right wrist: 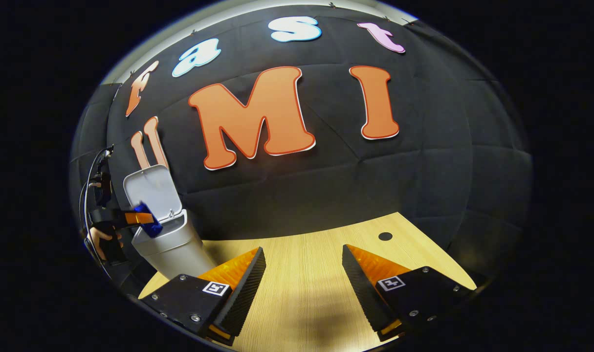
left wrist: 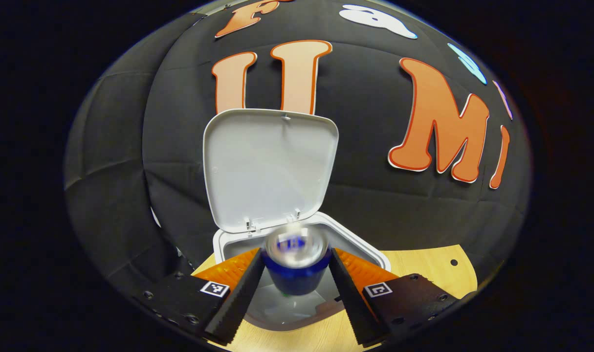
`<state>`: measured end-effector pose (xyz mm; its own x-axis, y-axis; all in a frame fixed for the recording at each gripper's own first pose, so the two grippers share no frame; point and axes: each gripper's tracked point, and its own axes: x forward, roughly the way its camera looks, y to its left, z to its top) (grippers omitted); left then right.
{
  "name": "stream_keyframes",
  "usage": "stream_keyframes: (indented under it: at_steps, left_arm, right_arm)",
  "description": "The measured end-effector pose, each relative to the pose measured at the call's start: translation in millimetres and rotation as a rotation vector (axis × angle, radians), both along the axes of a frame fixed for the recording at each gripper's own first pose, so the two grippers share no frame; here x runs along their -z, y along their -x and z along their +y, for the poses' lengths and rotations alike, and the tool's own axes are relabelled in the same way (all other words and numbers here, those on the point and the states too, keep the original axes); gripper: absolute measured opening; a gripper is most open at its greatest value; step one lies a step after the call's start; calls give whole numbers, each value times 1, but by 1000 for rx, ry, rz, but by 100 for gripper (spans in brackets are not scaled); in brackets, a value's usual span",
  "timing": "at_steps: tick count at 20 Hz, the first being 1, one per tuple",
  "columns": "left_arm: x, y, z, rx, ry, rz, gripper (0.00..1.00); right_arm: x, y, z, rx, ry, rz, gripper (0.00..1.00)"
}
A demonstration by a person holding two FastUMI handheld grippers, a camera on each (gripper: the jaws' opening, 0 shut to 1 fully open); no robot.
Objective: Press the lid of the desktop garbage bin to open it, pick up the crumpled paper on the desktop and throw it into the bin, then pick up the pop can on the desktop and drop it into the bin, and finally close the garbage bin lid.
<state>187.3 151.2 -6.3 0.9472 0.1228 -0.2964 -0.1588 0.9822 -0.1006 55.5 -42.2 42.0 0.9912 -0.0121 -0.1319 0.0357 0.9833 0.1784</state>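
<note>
Left gripper clenching blue pop can over open white plastic bin | right gripper hanging released above pale wooden desktop | black cloth wall behind

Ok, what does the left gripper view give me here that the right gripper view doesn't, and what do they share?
Left gripper view: a close look down past the pop can between the left gripper fingers, blurred, over the bin's open mouth.

Right gripper view: the right gripper open over bare desktop, the hand holding the other gripper, the bin's outer wall, and a dark hole in the desktop.

Both: the raised lid, the can, the bin, the wooden desktop.
</note>
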Motion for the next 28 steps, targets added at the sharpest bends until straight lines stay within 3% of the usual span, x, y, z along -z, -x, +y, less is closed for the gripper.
stream_keyframes:
  at_steps: [3, 5, 10, 15, 18, 21, 24, 28]
  left_arm:
    - [-4, 0, -1, 0, 2, 4, 87]
    - [-27, 2, -2, -13, -15, -56, 87]
    - [-157, -10, 0, -21, -53, -339, 86]
    - [-230, -62, 29, -93, -91, -401, 86]
    - [-224, -103, 45, -130, -121, -342, 86]
    - [-190, -123, 50, -141, -72, -258, 83]
    - [-178, -119, 54, -155, -58, -260, 88]
    - [-168, -89, 31, -114, -86, -273, 82]
  right_arm:
    - [3, 0, 0, -1, -1, 8, 94]
    - [6, 0, 2, -7, 4, 13, 94]
    - [5, -4, 2, -15, -15, 12, 94]
    - [2, -6, -5, 1, -33, -3, 94]
    - [2, -9, -13, 19, -48, 0, 94]
    - [2, -11, -23, 39, -59, 1, 94]
    - [4, -14, -29, 50, -72, 9, 94]
    - [8, -19, -27, 38, -81, 19, 94]
